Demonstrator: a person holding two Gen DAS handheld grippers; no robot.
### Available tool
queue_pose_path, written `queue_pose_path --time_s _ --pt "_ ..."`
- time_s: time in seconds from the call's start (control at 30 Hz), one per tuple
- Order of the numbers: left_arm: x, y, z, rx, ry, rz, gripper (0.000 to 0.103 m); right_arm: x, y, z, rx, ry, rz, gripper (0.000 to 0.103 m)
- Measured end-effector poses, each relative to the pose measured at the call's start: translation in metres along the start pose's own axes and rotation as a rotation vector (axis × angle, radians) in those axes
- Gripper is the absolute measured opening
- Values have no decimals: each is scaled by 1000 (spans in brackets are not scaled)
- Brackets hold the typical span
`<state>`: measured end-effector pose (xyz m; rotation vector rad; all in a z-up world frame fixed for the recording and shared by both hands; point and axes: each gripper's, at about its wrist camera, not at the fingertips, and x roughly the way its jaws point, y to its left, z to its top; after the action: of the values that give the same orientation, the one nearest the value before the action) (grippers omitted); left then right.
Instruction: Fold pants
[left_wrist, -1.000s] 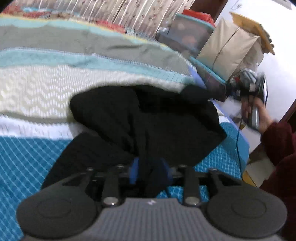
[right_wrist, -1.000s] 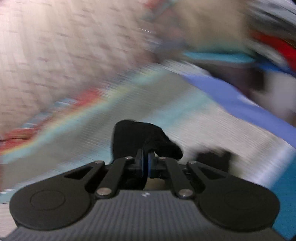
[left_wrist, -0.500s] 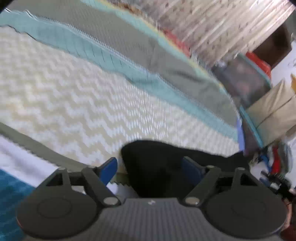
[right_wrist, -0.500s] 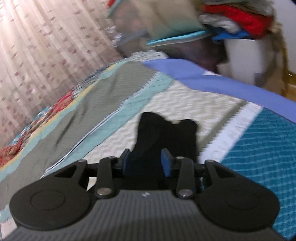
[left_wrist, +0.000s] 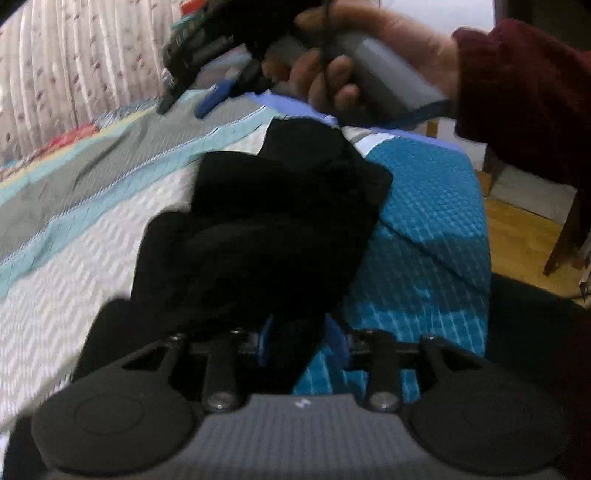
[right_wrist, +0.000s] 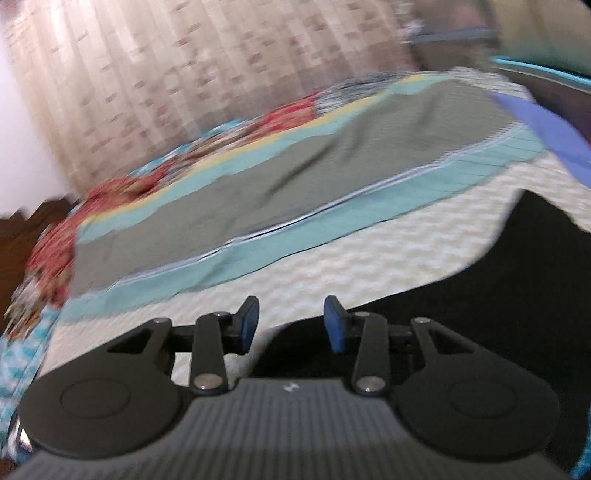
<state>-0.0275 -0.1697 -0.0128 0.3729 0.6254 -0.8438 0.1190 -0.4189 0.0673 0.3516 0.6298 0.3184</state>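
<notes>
Our left gripper (left_wrist: 301, 338) sits at the bottom centre of its view, jaws closing on a fold of the black pants (left_wrist: 280, 218), which lie bunched mid-frame across the striped bedspread (left_wrist: 74, 236). At upper right we see a hand (left_wrist: 354, 55) carrying our right gripper (right_wrist: 290, 325), its jaws apart and gripping nothing, the pants (right_wrist: 524, 280) spreading to its lower right.

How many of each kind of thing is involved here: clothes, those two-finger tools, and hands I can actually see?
Black pants: 1
Two-finger grippers: 2, left gripper closing with pants fabric between its fingers, right gripper open
Visible hands: 1, right hand
Bedspread: 1
Total: 5
</notes>
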Motion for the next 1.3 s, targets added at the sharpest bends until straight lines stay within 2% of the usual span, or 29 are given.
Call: queue_pose_path --time_s 0.1,0.2,0.27,0.3,0.33,0.4,0.47,0.53,0.57,0.6,0.63,0.67,0.7,0.73,0.77,0.83,0.9,1.0,1.07,1.1,1.13,1.17,1.2,1.23,1.3 --pt "-33 24 -13 -108 -37 32 41 -1 32 -12 -140 42 50 51" --pt "-76 61 -24 -267 -117 66 48 4 55 -27 -234 97 63 53" --pt "-104 85 -36 -384 -171 119 58 4 64 -35 -270 121 55 53" --pt "-115 94 -39 -433 -187 156 67 3 64 -39 -270 130 56 53" --pt "-121 104 -43 -470 -195 192 78 1 62 -42 -253 142 59 57" --pt "-125 122 -51 -530 -196 243 87 0 62 -53 -202 179 67 64" --pt "-123 136 -58 -583 -179 219 89 9 64 -64 -175 267 75 71" --pt "-114 140 -65 -603 -178 146 92 20 71 -81 -210 332 72 76" --pt "-108 138 -68 -607 -167 124 90 28 76 -91 -240 359 69 76" --pt "-98 135 -71 -605 -142 106 73 38 82 -100 -276 401 68 74" --pt "-89 130 -73 -594 -115 102 50 49 87 -111 -320 457 62 45" --pt "-79 126 -72 -580 -96 91 42 59 94 -116 -366 501 40 28" --pt "-75 119 -73 -575 -99 87 27 63 105 -115 -408 509 21 22" --pt "-82 117 -73 -570 -121 91 21 61 120 -106 -455 479 45 16" --pt "-90 117 -74 -571 -150 92 20 55 138 -90 -507 419 83 16" --pt "-107 125 -71 -594 -228 155 18 46 179 -53 -615 263 141 16" --pt "-127 143 -69 -666 -300 212 14 55 229 -16 -701 157 200 16" --pt "-153 176 -74 -809 -376 349 15 84 304 12 -788 16 336 16" --pt "-162 192 -84 -875 -365 452 17 109 336 13 -813 -24 381 31" --pt "-164 198 -91 -897 -352 477 20 121 345 10 -839 -23 370 56" --pt "-168 201 -99 -918 -342 490 24 131 351 4 -859 -20 321 63" --pt "-170 203 -106 -930 -337 497 27 136 345 1 -853 -19 296 62" --pt "-172 203 -113 -935 -329 506 36 138 332 -3 -823 -1 296 62" --pt "-173 204 -118 -936 -319 517 44 136 310 -4 -778 21 293 62" --pt "-173 205 -124 -933 -290 527 54 125 253 -4 -678 58 231 62"
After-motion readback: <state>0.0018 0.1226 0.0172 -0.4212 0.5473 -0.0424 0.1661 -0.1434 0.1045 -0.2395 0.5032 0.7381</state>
